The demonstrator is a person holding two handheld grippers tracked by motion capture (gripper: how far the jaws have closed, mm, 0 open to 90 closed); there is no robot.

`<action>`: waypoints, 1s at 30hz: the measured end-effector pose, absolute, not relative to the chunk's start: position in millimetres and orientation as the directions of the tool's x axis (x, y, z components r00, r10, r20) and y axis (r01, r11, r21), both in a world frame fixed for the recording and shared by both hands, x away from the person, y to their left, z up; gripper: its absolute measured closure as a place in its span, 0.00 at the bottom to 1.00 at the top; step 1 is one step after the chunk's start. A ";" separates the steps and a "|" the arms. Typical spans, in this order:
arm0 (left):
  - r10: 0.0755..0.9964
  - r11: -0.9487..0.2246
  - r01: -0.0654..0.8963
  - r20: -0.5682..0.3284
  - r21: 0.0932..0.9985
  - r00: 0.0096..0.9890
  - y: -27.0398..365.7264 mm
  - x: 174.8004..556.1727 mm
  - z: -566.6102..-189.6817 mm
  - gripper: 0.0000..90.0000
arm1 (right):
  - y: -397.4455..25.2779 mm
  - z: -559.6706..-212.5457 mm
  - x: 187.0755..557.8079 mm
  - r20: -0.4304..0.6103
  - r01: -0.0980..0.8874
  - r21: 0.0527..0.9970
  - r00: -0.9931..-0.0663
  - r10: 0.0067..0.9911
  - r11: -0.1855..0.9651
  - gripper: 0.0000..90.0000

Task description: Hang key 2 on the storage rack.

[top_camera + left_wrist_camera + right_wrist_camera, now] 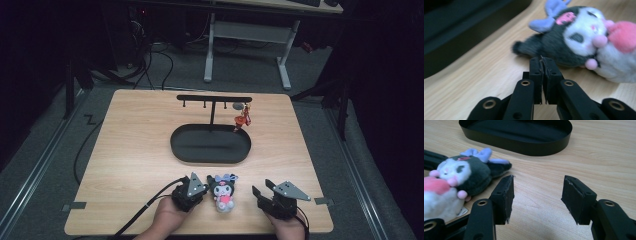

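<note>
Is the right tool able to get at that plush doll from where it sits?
Probably yes. The right tool stands open beside the plush doll, with bare table between them. The shut left tool is at the doll's other side.

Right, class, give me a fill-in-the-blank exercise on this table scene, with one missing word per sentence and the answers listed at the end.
1. The plush toy lies on the wooden table between the two ____.
2. The left gripper has its jaws ____.
3. The right gripper has its jaws ____, with nothing between them.
4. A red charm hangs from the black rack that stands in the oval ____.

Missing words: grippers; shut; open; tray
</note>
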State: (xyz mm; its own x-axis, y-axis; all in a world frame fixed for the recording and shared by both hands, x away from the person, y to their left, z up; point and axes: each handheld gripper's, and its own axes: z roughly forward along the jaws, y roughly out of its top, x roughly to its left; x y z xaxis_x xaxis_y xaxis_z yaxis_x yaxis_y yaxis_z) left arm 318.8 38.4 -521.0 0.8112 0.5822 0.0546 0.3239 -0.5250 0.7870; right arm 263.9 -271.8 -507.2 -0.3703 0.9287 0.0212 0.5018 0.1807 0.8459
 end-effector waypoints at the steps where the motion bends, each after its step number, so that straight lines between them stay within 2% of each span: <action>1: 0.594 -0.519 0.327 0.058 0.790 0.803 46.2 320.5 -518.8 0.93 | -272.1 -507.7 264.3 0.020 0.505 0.843 -0.373 0.928 0.185 0.47; 7: 0.661 -0.506 0.335 0.107 0.795 0.743 107.4 332.7 -507.1 0.85 | -270.4 -511.4 266.5 0.024 0.528 0.827 -0.379 0.925 0.195 0.47; 11: 0.709 -0.489 0.360 0.122 0.794 0.695 154.5 338.7 -502.6 0.70 | -268.7 -514.3 267.3 0.024 0.544 0.815 -0.376 0.926 0.200 0.47; 15: 0.755 -0.435 0.395 0.089 0.810 0.650 189.1 336.3 -512.5 0.57 | -268.0 -517.5 269.2 0.016 0.559 0.802 -0.373 0.928 0.212 0.46; 20: 0.755 -0.399 0.401 0.048 0.825 0.654 200.5 335.5 -513.7 0.43 | -267.0 -519.2 271.9 0.002 0.568 0.794 -0.359 0.933 0.217 0.46; 28: 0.734 -0.435 0.349 0.102 0.830 0.672 201.3 332.1 -514.2 0.40 | -253.9 -511.0 272.9 -0.034 0.585 0.772 -0.353 0.935 0.249 0.45; 30: 0.738 -0.426 0.358 0.091 0.831 0.668 203.6 332.7 -515.6 0.40 | -250.8 -507.4 273.2 -0.034 0.600 0.759 -0.350 0.936 0.252 0.45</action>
